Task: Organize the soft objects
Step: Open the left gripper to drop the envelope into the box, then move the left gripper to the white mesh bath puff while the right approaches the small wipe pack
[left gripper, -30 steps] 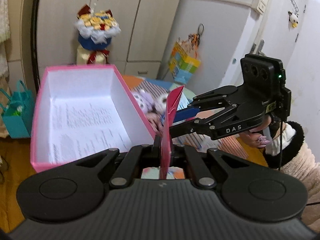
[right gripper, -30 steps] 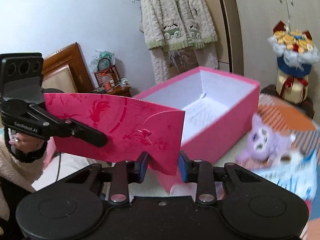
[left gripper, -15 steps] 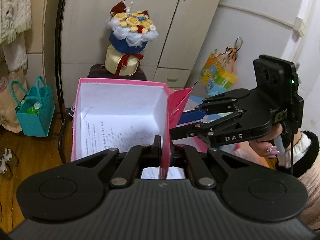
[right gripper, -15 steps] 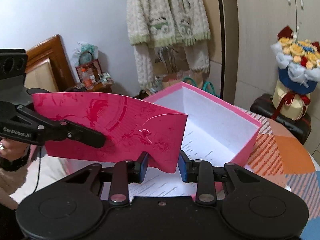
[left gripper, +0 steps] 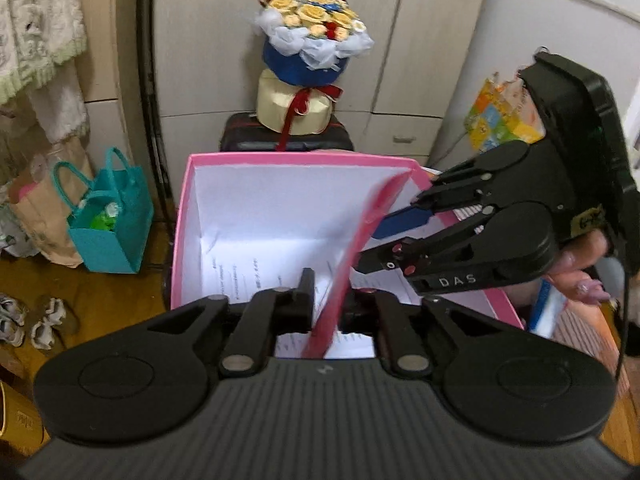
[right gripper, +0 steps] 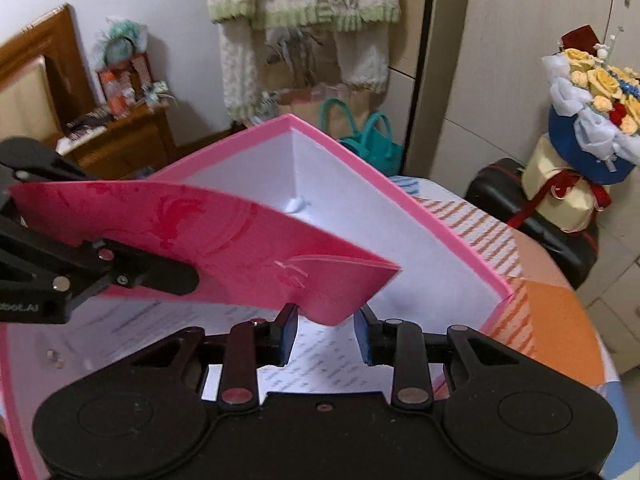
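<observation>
Left wrist view: the left tool [left gripper: 326,308] has its jaws opening, the red envelope [left gripper: 360,248] standing edge-on between them above the open pink box [left gripper: 182,216]. The right tool [left gripper: 384,240] reaches in from the right, its narrow jaws closing on the envelope's far end; motion blurs the envelope. A bouquet [left gripper: 312,52] stands behind.

Right wrist view: the envelope's corner [right gripper: 324,300] hangs between the right tool's [right gripper: 326,334] blue pads [right gripper: 289,334], contact unclear. The left tool [right gripper: 176,280] overlaps its left end. Printed paper [right gripper: 320,360] lines the box.

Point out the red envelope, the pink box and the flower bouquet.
red envelope [right gripper: 224,236], right wrist view, on its flat printed face.
pink box [left gripper: 304,157], left wrist view, on the far rim.
flower bouquet [left gripper: 316,24], left wrist view, on the yellow blossoms on top.
</observation>
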`<action>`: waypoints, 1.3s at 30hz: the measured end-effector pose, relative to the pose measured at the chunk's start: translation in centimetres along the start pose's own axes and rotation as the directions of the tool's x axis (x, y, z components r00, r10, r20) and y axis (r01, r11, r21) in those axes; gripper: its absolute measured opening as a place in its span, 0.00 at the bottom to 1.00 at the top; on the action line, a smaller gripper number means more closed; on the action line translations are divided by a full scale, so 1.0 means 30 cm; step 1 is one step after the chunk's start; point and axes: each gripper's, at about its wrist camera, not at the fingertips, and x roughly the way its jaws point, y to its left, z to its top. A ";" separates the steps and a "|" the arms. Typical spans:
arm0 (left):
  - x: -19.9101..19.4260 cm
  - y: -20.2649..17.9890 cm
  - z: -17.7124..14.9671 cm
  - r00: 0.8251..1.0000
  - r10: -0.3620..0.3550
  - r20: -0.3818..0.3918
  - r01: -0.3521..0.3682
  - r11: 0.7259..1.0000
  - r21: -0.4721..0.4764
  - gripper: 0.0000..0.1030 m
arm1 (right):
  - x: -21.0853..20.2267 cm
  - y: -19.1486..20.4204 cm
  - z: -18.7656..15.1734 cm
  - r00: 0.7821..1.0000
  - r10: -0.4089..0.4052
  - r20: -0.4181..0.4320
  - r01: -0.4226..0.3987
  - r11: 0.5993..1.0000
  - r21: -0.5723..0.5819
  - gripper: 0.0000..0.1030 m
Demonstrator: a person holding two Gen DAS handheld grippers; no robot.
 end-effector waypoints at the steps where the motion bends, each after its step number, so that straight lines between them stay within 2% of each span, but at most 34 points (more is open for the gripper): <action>1: 0.009 0.003 0.004 1.000 0.012 0.004 -0.012 1.000 -0.005 0.18 | 0.001 -0.003 0.007 1.000 -0.005 -0.003 0.005 1.000 0.014 0.34; 2: 0.015 0.004 0.004 0.999 0.041 0.010 -0.041 0.999 -0.005 0.31 | -0.002 -0.005 0.015 1.000 0.001 -0.004 -0.001 1.000 0.029 0.34; 3: 0.014 0.002 0.000 0.996 0.084 0.025 -0.084 0.997 -0.002 0.51 | -0.002 -0.007 0.021 1.000 -0.001 -0.004 0.001 0.999 0.043 0.34; 4: 0.006 -0.006 -0.006 0.989 0.138 0.061 -0.139 0.990 0.008 0.58 | -0.002 -0.006 0.025 1.000 -0.025 -0.003 0.025 0.998 0.051 0.34; 5: -0.009 -0.013 -0.014 0.980 0.172 0.099 -0.175 0.984 0.021 0.64 | -0.003 0.001 0.024 0.998 -0.066 -0.001 0.066 0.997 0.047 0.35; 6: -0.027 -0.022 -0.023 0.971 0.199 0.137 -0.206 0.978 0.038 0.66 | -0.006 0.007 0.019 0.996 -0.085 0.004 0.085 0.996 0.039 0.35; 9: -0.080 -0.032 -0.028 0.959 0.216 0.184 -0.228 0.973 0.045 0.72 | -0.037 0.018 -0.003 0.997 -0.069 0.031 0.067 0.996 0.064 0.35; 14: -0.183 -0.041 -0.030 0.969 0.165 0.185 -0.175 0.984 0.038 0.72 | -0.151 0.066 -0.050 0.993 -0.062 0.096 0.054 0.995 0.088 0.35; 17: -0.226 -0.060 -0.034 0.984 0.106 0.145 -0.111 0.993 0.031 0.72 | -0.235 0.104 -0.083 0.991 -0.050 0.122 0.038 0.995 0.097 0.37; 20: -0.269 -0.107 -0.061 0.992 0.062 0.114 -0.069 0.996 0.058 0.72 | -0.312 0.146 -0.119 0.989 -0.037 0.141 0.025 0.996 0.089 0.40; 27: -0.358 -0.236 -0.125 0.992 0.050 0.117 -0.067 0.988 0.141 0.72 | -0.449 0.241 -0.206 0.985 -0.055 0.166 0.043 0.997 0.071 0.45; 32: -0.410 -0.313 -0.179 0.992 0.052 0.119 -0.073 0.980 0.186 0.73 | -0.550 0.286 -0.287 0.976 -0.097 0.197 0.086 0.994 0.063 0.57; 39: -0.457 -0.433 -0.248 0.996 -0.032 0.087 0.007 0.960 0.279 0.72 | -0.682 0.320 -0.455 0.960 -0.130 0.247 0.106 0.988 0.111 0.61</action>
